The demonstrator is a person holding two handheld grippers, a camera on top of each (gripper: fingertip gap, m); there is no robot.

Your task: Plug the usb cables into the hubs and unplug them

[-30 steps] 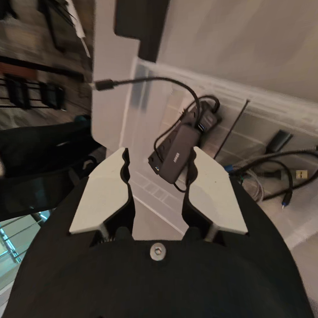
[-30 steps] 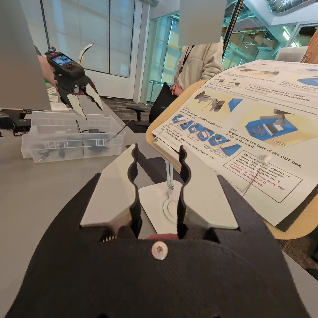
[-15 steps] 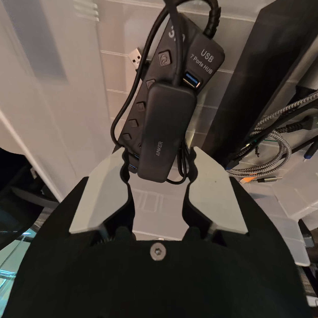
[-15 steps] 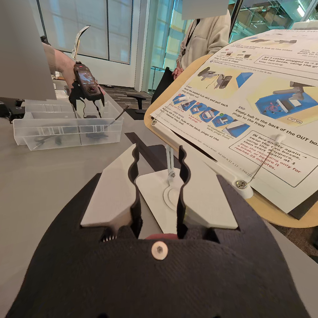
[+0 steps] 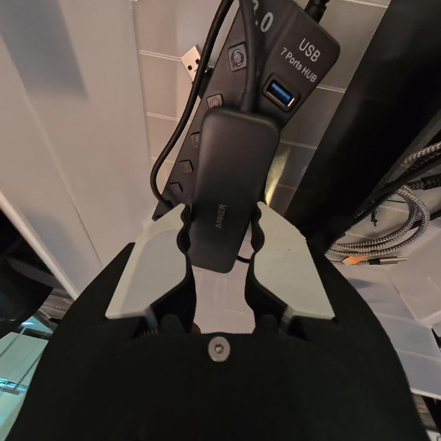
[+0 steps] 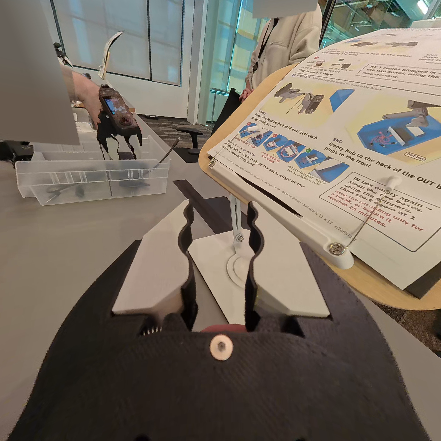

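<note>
Slippage is the likeliest trouble: the left gripper (image 5: 220,235) has its white fingers (image 5: 152,260) on either side of the near end of the small dark hub (image 5: 232,181), seemingly touching its edges, though whether they press firmly cannot be told. A shallow hold so close to the end could let the hub twist or drop when lifted. Its own cable (image 5: 248,71) and a thin black lead (image 5: 176,148) might also drag the long seven-port hub (image 5: 269,71) beneath it (the small one lies on top). Both sit in the clear plastic bin (image 6: 90,176) on the table, braided cables (image 5: 391,229) in the next compartment. The small hub's long axis runs straight away from the gripper, cable end far. The right gripper (image 6: 218,248) hovers apart, empty, near the instruction stand (image 6: 214,257).
</note>
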